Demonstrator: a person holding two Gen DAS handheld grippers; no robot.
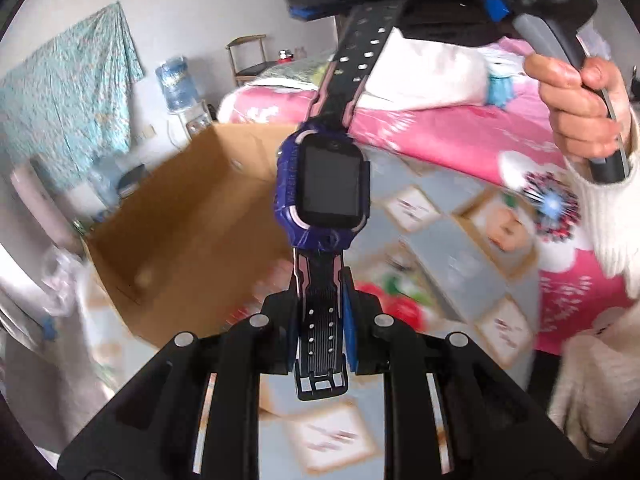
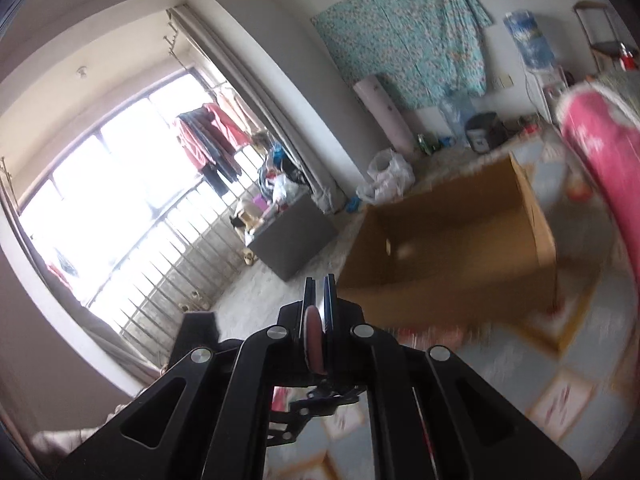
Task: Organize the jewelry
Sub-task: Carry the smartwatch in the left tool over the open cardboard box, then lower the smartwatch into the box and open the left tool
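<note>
— Black and purple, that's our watch [image 1: 320,192]: dark screen facing the left wrist camera, purple case, black strap with pink edging. Where do we have it?

— Off the floor, strung between our two grippers. Our left gripper [image 1: 322,320] is pinching the buckle end of the strap; the pads press on both edges of it, and the buckle hangs just behind the fingers.

— And the far end?

— The holed end of the strap runs up to our right gripper [image 1: 360,4] at the top of the left wrist view, and we see it go in between the fingers there. The person's hand [image 1: 580,116], in a white knitted sleeve [image 1: 612,216], grips that tool's handle.

— What does the right wrist camera give us?

— Our right gripper [image 2: 319,300] with its fingers pressed almost together on a thin pinkish strip [image 2: 314,340], which we take for the strap seen edge on. The watch body itself is out of that view.

— And under the watch?

— An open cardboard box [image 1: 180,216] stands on the patterned floor mat [image 1: 460,248], below and left of the watch. A bed with a pink quilt [image 1: 440,136] lies beyond it. The floor is blurred in both views, so we can't tell finer detail there.
</note>
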